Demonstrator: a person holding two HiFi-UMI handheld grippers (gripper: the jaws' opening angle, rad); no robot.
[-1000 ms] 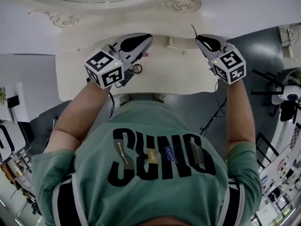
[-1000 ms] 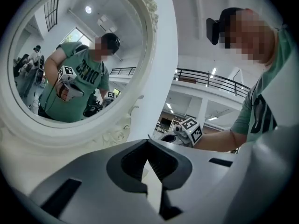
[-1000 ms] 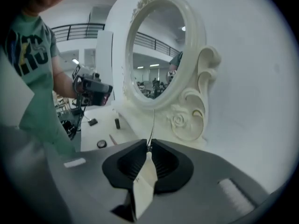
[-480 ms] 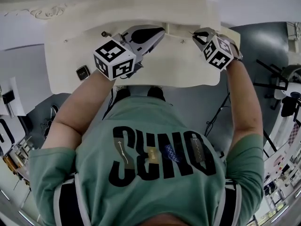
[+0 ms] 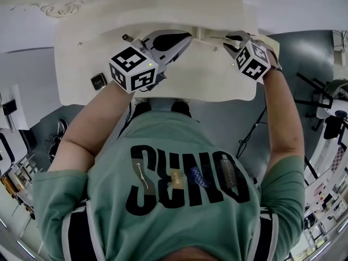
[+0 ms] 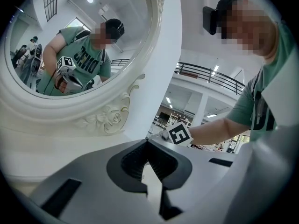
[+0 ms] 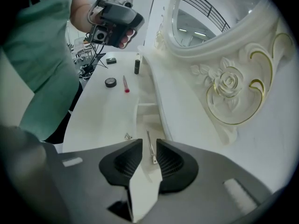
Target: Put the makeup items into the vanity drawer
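1. The right claw (image 7: 148,146) points steeply down over the vanity. Its jaws stand apart, having just been opening, and the pads press on nothing.
2. A thin metal stick (image 7: 151,149) lies loose between the jaw tips, clear of both pads. It appears to rest on the floor of the open drawer (image 7: 141,107).
3. The drawer runs on ahead of the claw. The tabletop (image 7: 93,115) is on the claw's left in its own view, and the vanity's raised back is on its right.
4. A small metal bit (image 7: 126,136) sits just left of the jaws, at the tabletop's edge. What it is cannot be told.
5. Farther ahead and to the left, a red-tipped pencil (image 7: 125,84) lies on the tabletop with a round black pot (image 7: 110,82) just beside it.
6. Beyond those stands an upright dark bottle (image 7: 137,64), with a flat dark case (image 7: 111,60) to its left.
7. To the claw's right are a carved rose (image 7: 229,85) and, above it, the mirror (image 7: 210,13).
8. Farthest ahead, the left claw (image 6: 147,143) is held above the tabletop. In its own view its jaw tips meet with nothing between them, and it faces the mirror's frame.
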